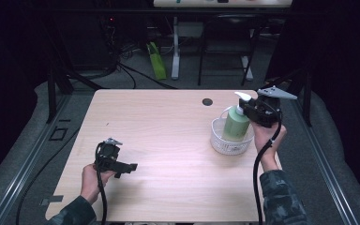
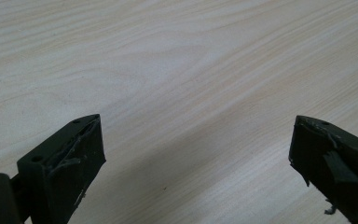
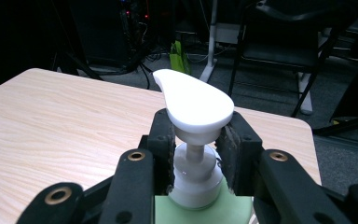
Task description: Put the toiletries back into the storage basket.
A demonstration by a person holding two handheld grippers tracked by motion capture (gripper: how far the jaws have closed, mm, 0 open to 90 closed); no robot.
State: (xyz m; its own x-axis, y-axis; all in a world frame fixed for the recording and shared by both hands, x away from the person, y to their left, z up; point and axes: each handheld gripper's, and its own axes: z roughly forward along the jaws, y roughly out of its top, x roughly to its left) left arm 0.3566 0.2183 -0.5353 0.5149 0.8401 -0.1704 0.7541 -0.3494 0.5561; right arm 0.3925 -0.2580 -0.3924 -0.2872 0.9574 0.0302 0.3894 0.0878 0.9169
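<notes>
since the bottle [image 1: 236, 123] stands in the basket [image 1: 225, 146] at the desk's [image 1: 168, 131] 3 o'clock, lift or lower it straight, keeping its base clear of the rim. nearer, the left hand-held gripper [image 1: 132, 167] gapes empty; farther, the right hand-held gripper [image 3: 196, 154] clamps the pump neck.

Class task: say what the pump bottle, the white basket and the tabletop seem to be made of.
Pump bottle: likely plastic, matte pale-green body, smooth white pump head.
White basket: probably moulded plastic, with slotted walls.
Tabletop: pale wood-grain surface, possibly laminate, with a soft sheen.
</notes>
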